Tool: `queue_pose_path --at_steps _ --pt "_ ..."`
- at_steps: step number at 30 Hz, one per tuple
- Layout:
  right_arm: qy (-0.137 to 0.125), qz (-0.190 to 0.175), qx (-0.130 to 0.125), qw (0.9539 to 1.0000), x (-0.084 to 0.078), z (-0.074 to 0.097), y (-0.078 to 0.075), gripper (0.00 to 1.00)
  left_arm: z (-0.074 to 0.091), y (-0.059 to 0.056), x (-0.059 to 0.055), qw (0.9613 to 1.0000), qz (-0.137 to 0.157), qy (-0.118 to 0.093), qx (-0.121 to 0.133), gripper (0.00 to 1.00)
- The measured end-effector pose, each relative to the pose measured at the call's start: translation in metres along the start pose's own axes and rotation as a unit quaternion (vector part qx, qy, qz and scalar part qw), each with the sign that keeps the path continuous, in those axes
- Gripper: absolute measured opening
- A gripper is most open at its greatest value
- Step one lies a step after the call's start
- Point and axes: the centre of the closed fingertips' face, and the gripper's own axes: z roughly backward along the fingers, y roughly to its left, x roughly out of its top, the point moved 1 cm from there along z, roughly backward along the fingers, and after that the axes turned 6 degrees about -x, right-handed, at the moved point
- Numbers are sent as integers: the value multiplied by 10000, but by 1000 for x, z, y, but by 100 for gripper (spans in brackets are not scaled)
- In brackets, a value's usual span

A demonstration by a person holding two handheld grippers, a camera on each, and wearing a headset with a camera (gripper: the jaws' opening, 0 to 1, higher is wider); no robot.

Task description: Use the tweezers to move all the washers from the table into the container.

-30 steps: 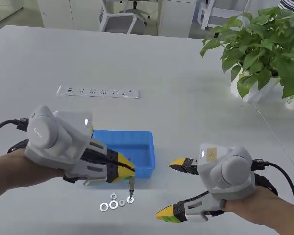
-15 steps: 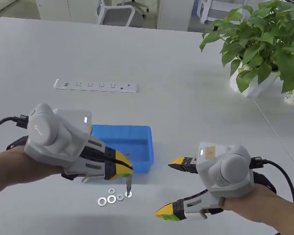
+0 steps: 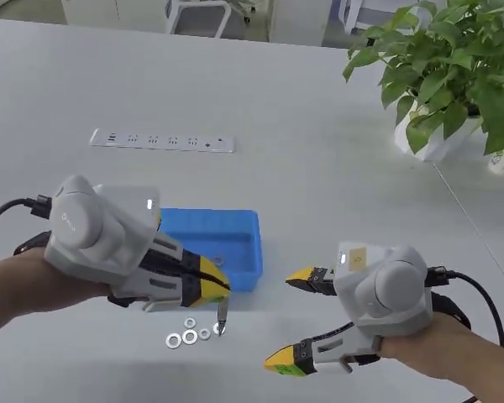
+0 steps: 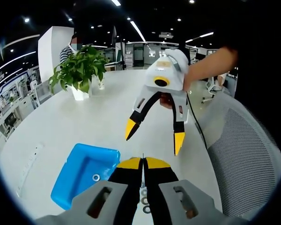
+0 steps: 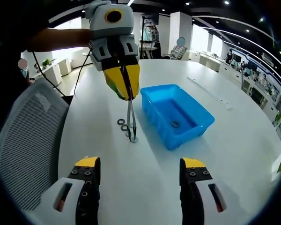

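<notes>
One washer (image 5: 176, 124) inside the container (image 5: 185, 136) shows past the spread right claw (image 5: 140, 162); left claw (image 4: 143, 161) clamps tweezers (image 5: 131, 121).

Light grey table (image 3: 319, 117), matte top. Blue container (image 3: 235, 231) sits near the front edge. Small cluster of washers (image 3: 190, 337) on the bare top at 6 o'clock from it, just beside its front wall. White power strip (image 3: 161, 141) lies flat at 11 o'clock, well apart. Potted plant (image 3: 441, 138) in a white pot at 2 o'clock, near the table's right edge.
</notes>
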Motion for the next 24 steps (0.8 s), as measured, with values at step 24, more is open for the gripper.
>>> queue_pose_path --at_steps 24 --pt "-198 704 630 9953 30 -33 15 32 -1 -5 0 9999 1 28 -137 5"
